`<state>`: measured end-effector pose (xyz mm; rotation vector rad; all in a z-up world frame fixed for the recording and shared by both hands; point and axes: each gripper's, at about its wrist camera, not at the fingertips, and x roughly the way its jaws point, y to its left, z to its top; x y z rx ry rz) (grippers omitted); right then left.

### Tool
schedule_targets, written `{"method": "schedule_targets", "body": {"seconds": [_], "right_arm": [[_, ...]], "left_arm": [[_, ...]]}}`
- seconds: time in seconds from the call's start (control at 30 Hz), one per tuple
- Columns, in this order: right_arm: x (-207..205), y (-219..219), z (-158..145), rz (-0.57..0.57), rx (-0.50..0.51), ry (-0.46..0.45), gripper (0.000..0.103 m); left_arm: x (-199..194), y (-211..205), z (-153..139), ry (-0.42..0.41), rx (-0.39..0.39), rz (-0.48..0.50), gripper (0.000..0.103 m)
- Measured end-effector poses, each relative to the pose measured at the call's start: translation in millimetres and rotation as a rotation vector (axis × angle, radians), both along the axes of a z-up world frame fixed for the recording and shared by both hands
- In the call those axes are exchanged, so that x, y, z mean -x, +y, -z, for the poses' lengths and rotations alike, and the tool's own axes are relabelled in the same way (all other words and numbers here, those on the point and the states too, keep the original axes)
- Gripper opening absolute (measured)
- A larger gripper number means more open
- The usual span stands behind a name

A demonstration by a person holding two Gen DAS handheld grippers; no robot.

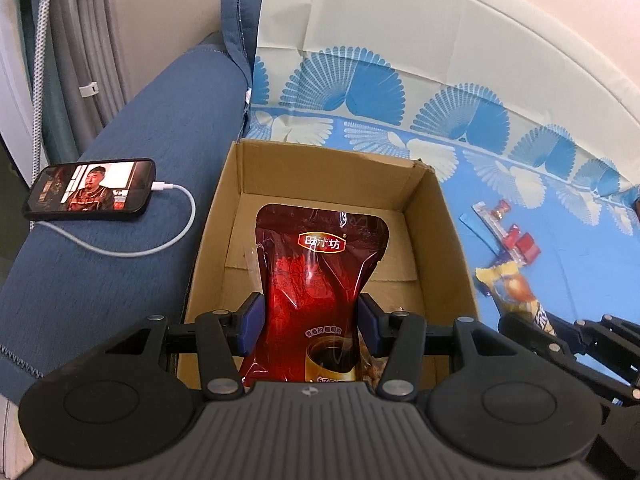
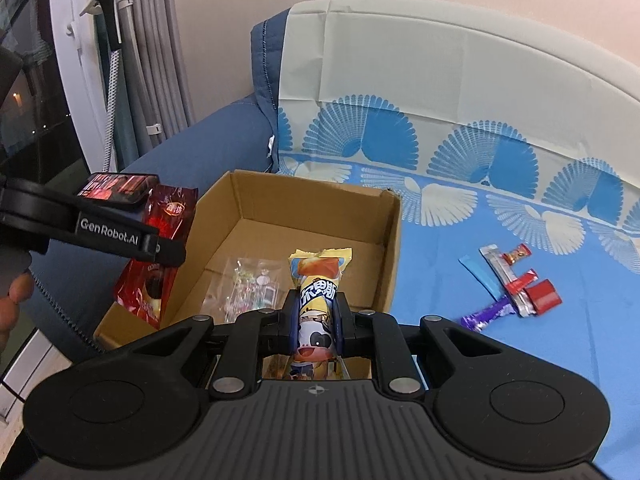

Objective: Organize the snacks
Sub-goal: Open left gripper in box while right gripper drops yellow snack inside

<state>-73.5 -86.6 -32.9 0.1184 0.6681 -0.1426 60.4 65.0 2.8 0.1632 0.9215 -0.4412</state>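
Left gripper (image 1: pixel 310 322) clamps red pouch (image 1: pixel 318 280), right gripper (image 2: pixel 316 318) pinches yellow snack pack (image 2: pixel 318 292) (over box (image 2: pixel 312 196)): slick film could slip, miss box.

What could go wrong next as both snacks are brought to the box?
1. The left gripper pinches the red pouch low down, so its tall top could catch the box rim.
2. The right gripper and its yellow snack are close by; over one box, the grippers may bump.
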Motion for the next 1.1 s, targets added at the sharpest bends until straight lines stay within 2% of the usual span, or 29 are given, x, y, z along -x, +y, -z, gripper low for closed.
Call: {"method": "schedule_targets", "body": {"seconds": [0.63,0.73,0.77,0.8,0.83,0.87,0.9,0.97,1.1], "right_arm": [[-68,-15,47,-0.023,-0.062,0.088,0.018],[-75,-17,49,-0.021,-0.069,0.084,0.019],[-77,-19,50,-0.016,-0.077,0.079,0.02],[-78,-21,50,-0.009,-0.087,0.075,0.025],[-80,-24,50,-0.002,-0.098,0.073,0.032],[-81,-27,50,0.01,-0.107,0.07,0.049],[-82,-29,49,0.025,-0.112,0.067,0.055],[-79,-31,46,0.038,-0.121,0.07,0.056],[-60,-25,46,0.039,-0.147,0.108,0.065]], "left_arm": [[-54,-29,58,0.085,-0.096,-0.018,0.056],[-61,-28,65,0.108,-0.101,-0.025,0.064],[-62,-27,66,0.114,-0.096,-0.029,0.072],[-63,-25,65,0.119,-0.086,-0.029,0.086],[-64,-23,64,0.119,-0.075,-0.034,0.092],[-63,-21,62,0.11,-0.066,-0.043,0.101],[-60,-18,59,0.093,-0.064,-0.056,0.103],[-55,-13,54,0.065,-0.076,-0.058,0.103],[-37,1,48,0.054,-0.111,-0.071,0.103]]}}
